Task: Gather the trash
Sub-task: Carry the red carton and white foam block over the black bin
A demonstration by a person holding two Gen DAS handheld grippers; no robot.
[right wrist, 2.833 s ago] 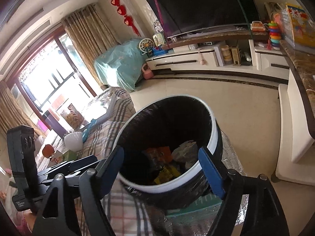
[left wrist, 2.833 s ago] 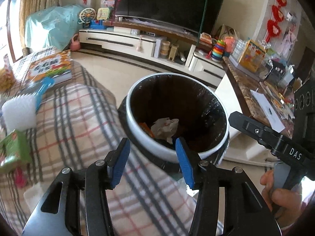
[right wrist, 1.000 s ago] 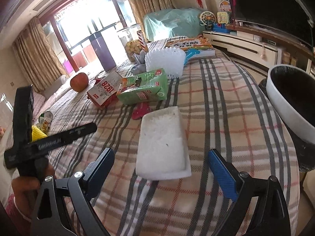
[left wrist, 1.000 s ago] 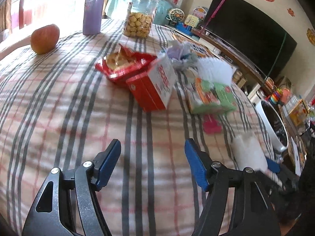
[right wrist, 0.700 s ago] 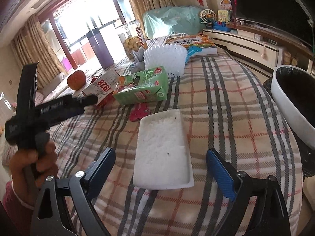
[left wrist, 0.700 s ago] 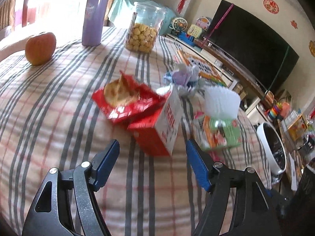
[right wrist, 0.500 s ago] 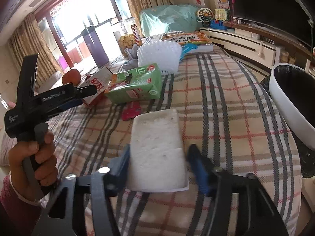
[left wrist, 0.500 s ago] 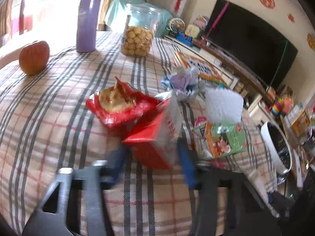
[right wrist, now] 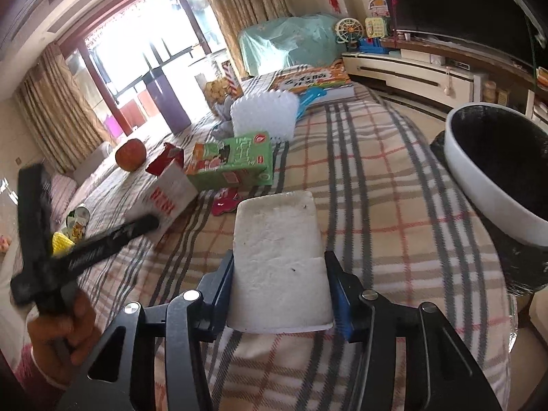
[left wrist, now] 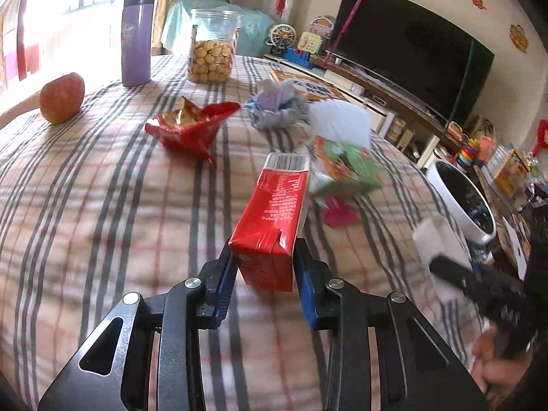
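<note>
Grasp step: left gripper (left wrist: 263,275) jaws pinch the red rectangular carton (left wrist: 272,226), right gripper (right wrist: 279,293) jaws pinch the white foam tray (right wrist: 279,257); next, carry both to the white-rimmed, black-lined bin (right wrist: 493,185).

Likely home living room, television (left wrist: 407,65), curtains (right wrist: 58,120)

A desk covered in a beige cloth with grey and red plaid stripes (left wrist: 102,205) fills most of both views. On it, at upper left of the left wrist view, lie a red apple (left wrist: 62,97), a tall purple flask (left wrist: 137,37) and a clear plastic jar of round biscuits (left wrist: 211,51). Toward the centre lie a torn red snack wrapper (left wrist: 190,128), a crumpled grey-purple wad (left wrist: 277,108), a green drink carton (left wrist: 342,169) and a small pink scrap (left wrist: 339,214).
</note>
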